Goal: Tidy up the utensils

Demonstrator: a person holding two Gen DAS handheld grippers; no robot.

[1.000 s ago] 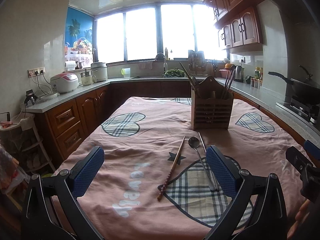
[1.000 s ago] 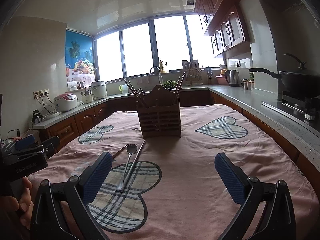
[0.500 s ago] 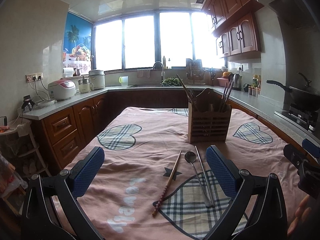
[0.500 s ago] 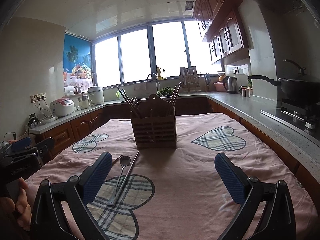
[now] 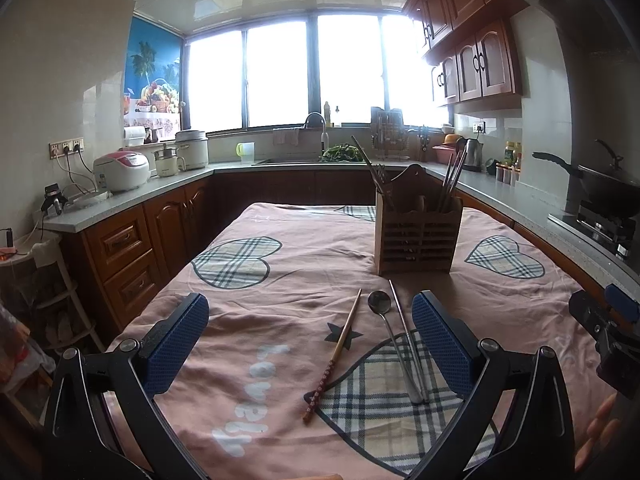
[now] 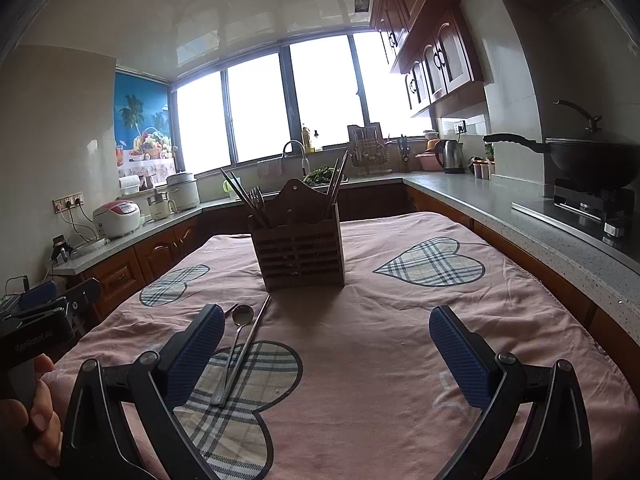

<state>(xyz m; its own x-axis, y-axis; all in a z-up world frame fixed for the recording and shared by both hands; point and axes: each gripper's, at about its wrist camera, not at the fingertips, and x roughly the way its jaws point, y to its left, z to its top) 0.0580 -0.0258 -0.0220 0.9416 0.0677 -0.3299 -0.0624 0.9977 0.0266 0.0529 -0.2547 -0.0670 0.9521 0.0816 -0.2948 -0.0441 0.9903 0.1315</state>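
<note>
Both grippers wide open, empty, above the pink cloth [image 5: 280, 280].

Left gripper [image 5: 310, 344] low in frame, pads spread, nothing between them but cloth. Right gripper [image 6: 326, 354] likewise spread and bare. Wooden chopstick [image 5: 334, 354], spoon [image 5: 390, 334] and metal chopstick [image 5: 404, 340] lie loose at lower centre of left view, spoon and metal chopstick side by side. Wooden holder [image 5: 418, 236] upright beyond them, right of centre, already stocked with utensils. A hand [image 6: 40, 408] at lower left of right view.
</note>
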